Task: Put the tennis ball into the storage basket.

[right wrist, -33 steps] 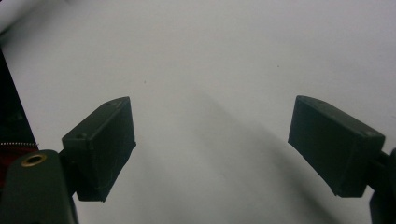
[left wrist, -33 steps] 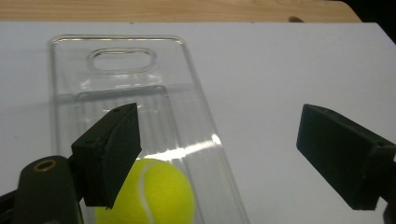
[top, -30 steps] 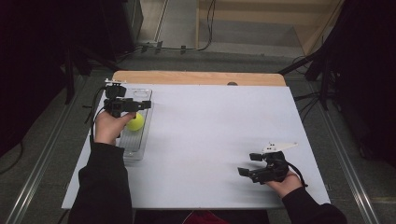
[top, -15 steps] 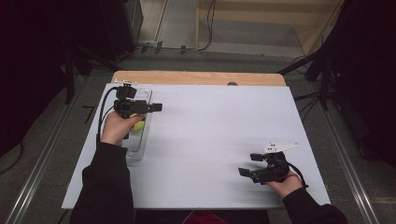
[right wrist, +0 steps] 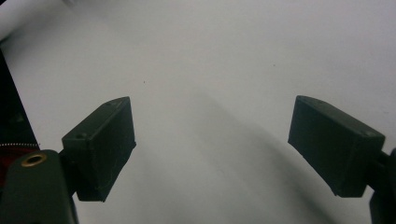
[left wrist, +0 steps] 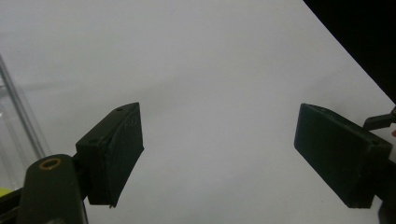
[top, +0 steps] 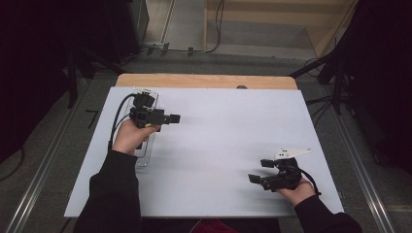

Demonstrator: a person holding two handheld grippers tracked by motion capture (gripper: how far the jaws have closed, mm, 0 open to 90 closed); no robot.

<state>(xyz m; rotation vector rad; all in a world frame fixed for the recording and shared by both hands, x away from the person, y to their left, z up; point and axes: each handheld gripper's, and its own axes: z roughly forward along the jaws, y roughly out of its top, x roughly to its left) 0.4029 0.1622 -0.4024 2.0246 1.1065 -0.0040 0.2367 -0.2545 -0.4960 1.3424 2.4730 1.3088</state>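
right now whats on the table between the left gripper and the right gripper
Nothing: in the high view the white table top is bare between the left gripper, by the clear tray, and the right gripper at the near right.

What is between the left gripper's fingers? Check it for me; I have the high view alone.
Observer: Nothing. In the left gripper view, the left gripper has its fingers apart over the bare white table. They have just been closing, with nothing between them.
Operator: Find the tray from that camera.
Observer: The wall of the clear tray runs up that view's left edge, outside the fingers.
Operator: Now check the right one.
Observer: In its own view, the right gripper stands open too, with nothing between its fingers.
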